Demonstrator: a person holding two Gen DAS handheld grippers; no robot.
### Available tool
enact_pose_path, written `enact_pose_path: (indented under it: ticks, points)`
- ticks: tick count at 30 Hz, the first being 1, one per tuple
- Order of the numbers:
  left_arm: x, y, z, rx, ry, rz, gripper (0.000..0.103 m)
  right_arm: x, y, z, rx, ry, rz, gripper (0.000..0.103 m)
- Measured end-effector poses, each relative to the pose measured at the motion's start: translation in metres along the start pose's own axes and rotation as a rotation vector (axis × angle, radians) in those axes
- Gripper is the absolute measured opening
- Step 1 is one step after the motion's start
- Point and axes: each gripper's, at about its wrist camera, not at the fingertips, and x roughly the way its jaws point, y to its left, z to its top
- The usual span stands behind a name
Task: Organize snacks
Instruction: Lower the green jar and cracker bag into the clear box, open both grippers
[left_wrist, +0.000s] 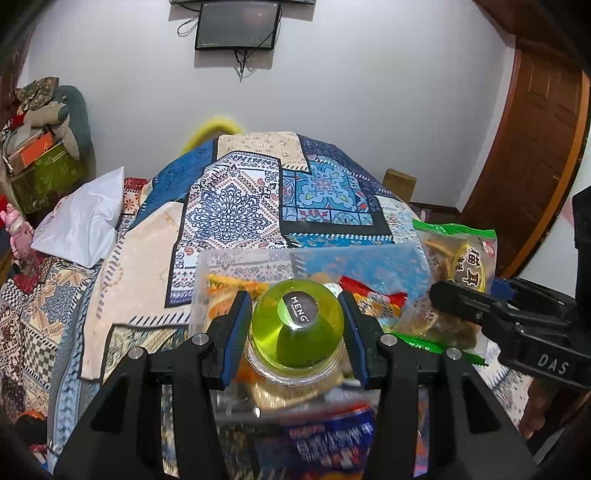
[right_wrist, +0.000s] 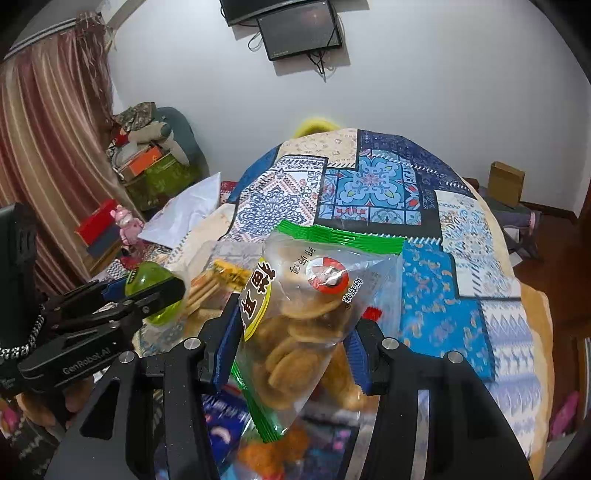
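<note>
My left gripper (left_wrist: 297, 332) is shut on a green-capped clear jar (left_wrist: 297, 321), its blue pads pressing both sides. The jar also shows at the left of the right wrist view (right_wrist: 153, 291), held by the left gripper (right_wrist: 147, 295). My right gripper (right_wrist: 291, 339) is shut on a clear bag of round biscuits with green edges (right_wrist: 299, 328). That bag also shows at the right of the left wrist view (left_wrist: 454, 273), with the right gripper (left_wrist: 447, 295) on it. Both are held above a clear box of snack packets (left_wrist: 229, 273), which also shows in the right wrist view (right_wrist: 221, 262).
A patchwork-patterned cloth (left_wrist: 258, 192) covers the table. A blue snack packet (left_wrist: 328, 439) lies below the left gripper. A white pillow (left_wrist: 85, 218) and piled boxes (left_wrist: 40, 166) are at the left. A wooden door (left_wrist: 535, 155) is at the right.
</note>
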Motion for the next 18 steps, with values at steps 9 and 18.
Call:
enact_pose_path:
  ticks: [9, 18]
  points:
    - [0.058, -0.002, 0.009, 0.027, 0.062, 0.029, 0.047, 0.041, -0.011, 0.007, 0.016, 0.055, 0.002, 0.047]
    - [0.077, -0.006, 0.004, 0.032, 0.09, 0.063, 0.051, 0.049, -0.022, 0.006, 0.064, 0.075, 0.015, 0.052]
